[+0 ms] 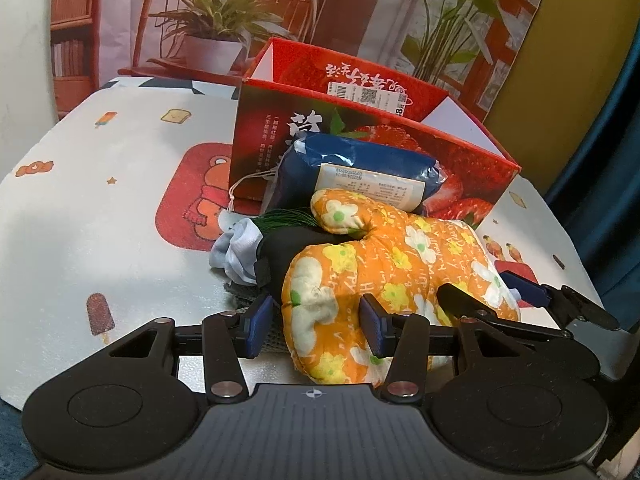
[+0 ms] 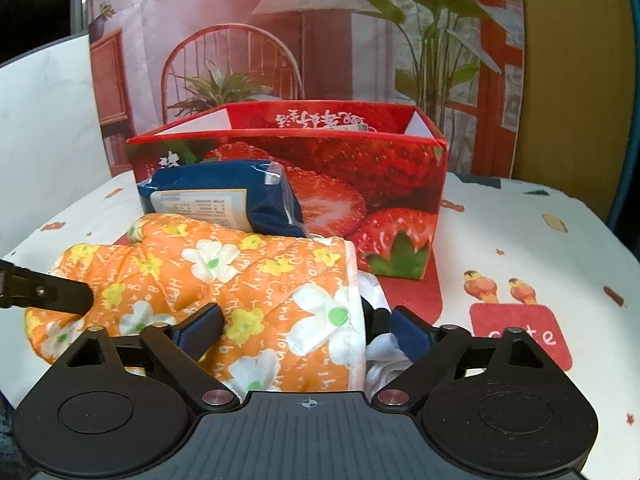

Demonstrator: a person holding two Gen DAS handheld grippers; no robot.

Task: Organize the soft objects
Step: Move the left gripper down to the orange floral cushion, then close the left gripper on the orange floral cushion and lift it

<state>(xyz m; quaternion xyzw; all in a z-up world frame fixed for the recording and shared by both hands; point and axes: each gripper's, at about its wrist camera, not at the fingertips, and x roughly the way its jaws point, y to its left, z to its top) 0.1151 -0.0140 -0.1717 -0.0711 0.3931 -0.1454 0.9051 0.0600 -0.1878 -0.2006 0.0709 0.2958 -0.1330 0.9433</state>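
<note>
An orange flowered oven mitt [image 1: 384,264] lies on top of a small heap of soft things near the front of the tabletop [image 1: 100,208], which is covered by a pale cloth printed with ice lollies and a red bear patch. The left gripper [image 1: 318,322] has its jaws set wide around the mitt's rounded fingertip end, one blue pad [image 1: 260,322] on the left side of it and the other pressed into the quilted fabric. The right gripper [image 2: 308,330] stands at the mitt's cuff end, jaws also wide, the left finger lying on the orange cloth and the right one beside the white-edged cuff; whether either pair actually pinches the mitt cannot be told. Under the mitt lie a black cloth [image 1: 288,252] and a pale blue fabric [image 1: 236,256] to the left, and some white cloth [image 2: 380,352] shows by the cuff. Just behind the heap, a blue plastic-wrapped pack [image 1: 360,172] with a white label leans against the near wall of an open red strawberry box [image 1: 472,156], which stands farther back on the tabletop.
</note>
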